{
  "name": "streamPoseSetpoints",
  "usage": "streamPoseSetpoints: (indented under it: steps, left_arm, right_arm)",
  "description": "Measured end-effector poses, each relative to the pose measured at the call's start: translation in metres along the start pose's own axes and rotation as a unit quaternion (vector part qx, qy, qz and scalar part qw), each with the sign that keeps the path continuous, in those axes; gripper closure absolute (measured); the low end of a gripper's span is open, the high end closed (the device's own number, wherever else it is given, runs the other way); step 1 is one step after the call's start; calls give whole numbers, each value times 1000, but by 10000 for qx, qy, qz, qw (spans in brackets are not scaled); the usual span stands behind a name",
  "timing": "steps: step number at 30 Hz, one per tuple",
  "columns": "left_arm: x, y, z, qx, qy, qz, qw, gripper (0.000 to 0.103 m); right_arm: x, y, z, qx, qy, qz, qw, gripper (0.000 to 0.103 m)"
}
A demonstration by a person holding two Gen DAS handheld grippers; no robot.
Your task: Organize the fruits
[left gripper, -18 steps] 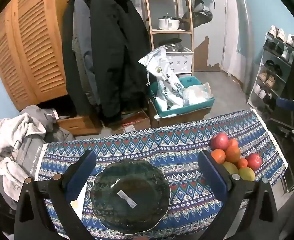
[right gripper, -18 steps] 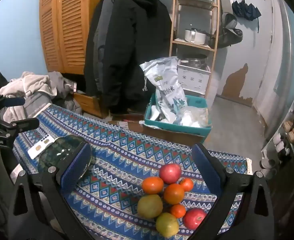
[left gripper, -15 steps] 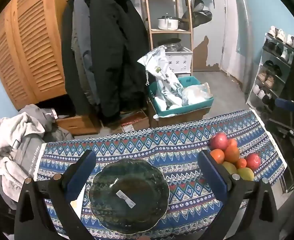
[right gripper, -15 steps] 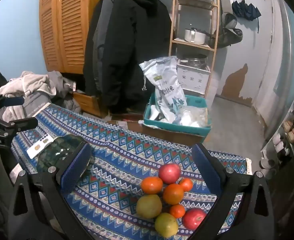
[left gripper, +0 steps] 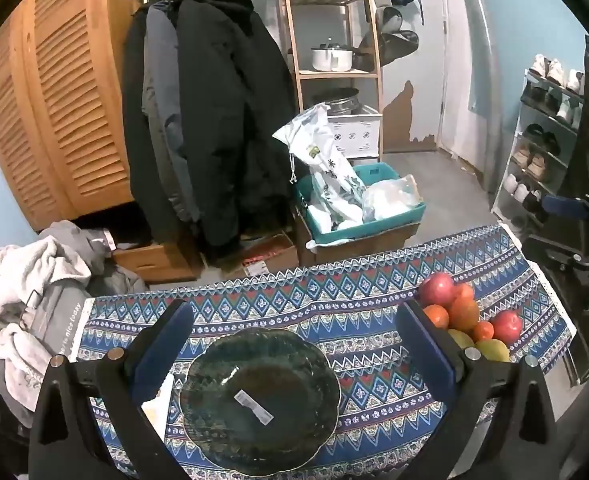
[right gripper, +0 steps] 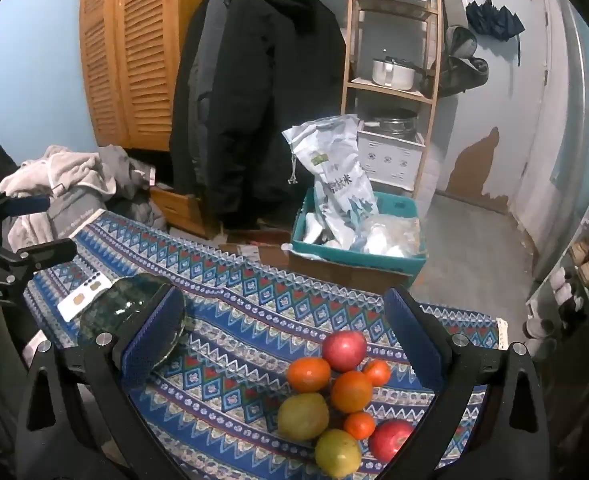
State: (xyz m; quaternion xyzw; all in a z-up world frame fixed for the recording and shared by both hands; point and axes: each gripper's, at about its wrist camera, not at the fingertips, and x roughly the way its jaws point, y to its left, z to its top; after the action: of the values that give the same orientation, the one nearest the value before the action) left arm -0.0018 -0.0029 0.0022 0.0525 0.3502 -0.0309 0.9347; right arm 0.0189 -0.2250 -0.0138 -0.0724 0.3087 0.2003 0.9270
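Fruit point(right gripper: 336, 396) heaped in a tight cluster at the right end of a patterned cloth point(right gripper: 234, 320), every piece touching a neighbour: two red apples, one at the far side of the heap point(right gripper: 344, 350) and one at the near right point(right gripper: 390, 440), oranges of mixed size in the middle point(right gripper: 350, 391), two yellow-green fruits at the near left point(right gripper: 303, 416). Seen from the left wrist as a partly hidden pile point(left gripper: 468, 320) behind the right-hand finger. Well apart from the heap, toward the cloth's left end, a dark glass plate point(left gripper: 260, 396) with a scalloped rim and a white label stuck near its centre (in the right wrist view the same plate point(right gripper: 128, 306) partly covered by a finger). Touching the plate's left edge, a white card point(right gripper: 84, 298) lying flat on the cloth. Left gripper point(left gripper: 292, 350) spread wide above the plate, holding nothing, blue pads point(left gripper: 162, 344) framing the plate. Right gripper point(right gripper: 280, 334) likewise spread wide and empty, hovering over the cloth just short of the fruit. Beyond the table: dark coats point(right gripper: 258, 92) on a rail, a teal crate point(right gripper: 358, 248) with bags in it, a wooden shelf point(right gripper: 394, 40) carrying a pot
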Motion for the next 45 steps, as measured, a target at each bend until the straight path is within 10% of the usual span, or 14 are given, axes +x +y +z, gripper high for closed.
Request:
streamPoseSetpoints:
  steps: [45]
  left_arm:
    - [-3,-1,-4,-95,41,-149,9998,0]
  right_arm:
    - [0,3,4,-38,28,39,10000,4]
